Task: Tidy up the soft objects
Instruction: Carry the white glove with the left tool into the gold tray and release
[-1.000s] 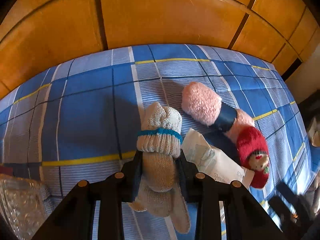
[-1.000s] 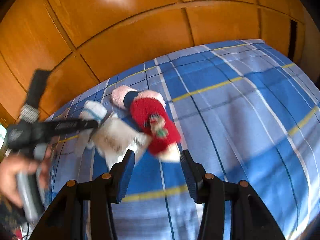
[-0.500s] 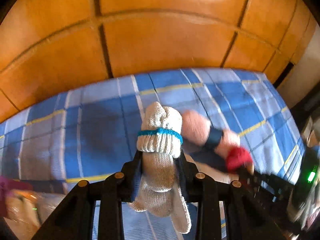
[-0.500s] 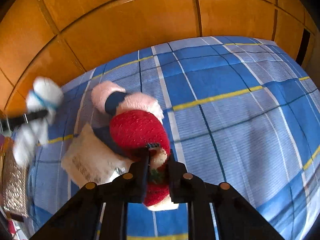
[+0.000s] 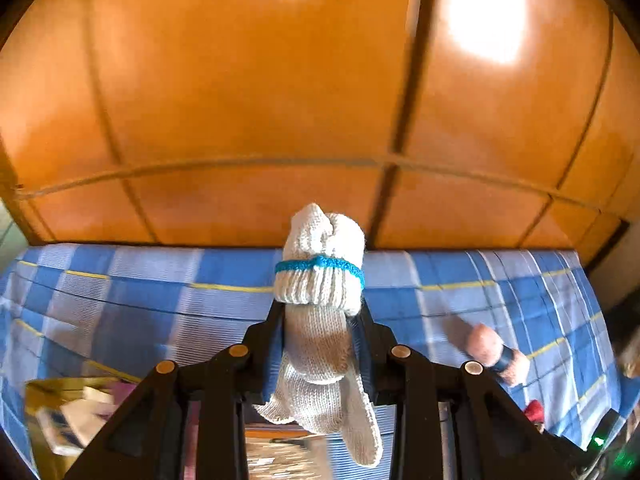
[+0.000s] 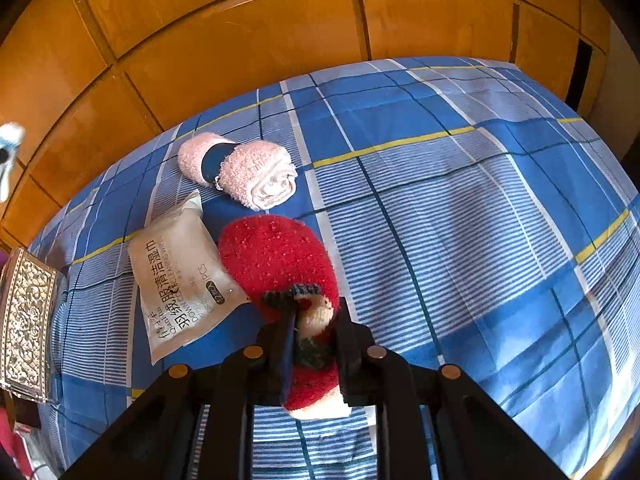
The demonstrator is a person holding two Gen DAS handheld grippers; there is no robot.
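Note:
My left gripper [image 5: 318, 320] is shut on a rolled white knit glove bundle [image 5: 320, 276] with a teal band and holds it well above the blue plaid bed [image 5: 140, 304]. My right gripper [image 6: 314, 322] is shut on a red fuzzy sock [image 6: 276, 256] with a doll face, low over the bed [image 6: 460, 208]. A rolled pink towel [image 6: 244, 172] with a dark band lies beyond the sock; it also shows in the left wrist view [image 5: 494, 354]. The glove shows at the far left edge of the right wrist view [image 6: 9, 148].
A white wet-wipes pack [image 6: 180, 272] lies left of the sock. A silver patterned box [image 6: 24, 324] sits at the bed's left edge. An open container with small items [image 5: 68, 416] is at lower left. Orange wooden wardrobe panels [image 6: 240, 40] stand behind the bed.
My left gripper has risen and tilted up with the glove bundle. My right gripper moved in and shut on the red sock.

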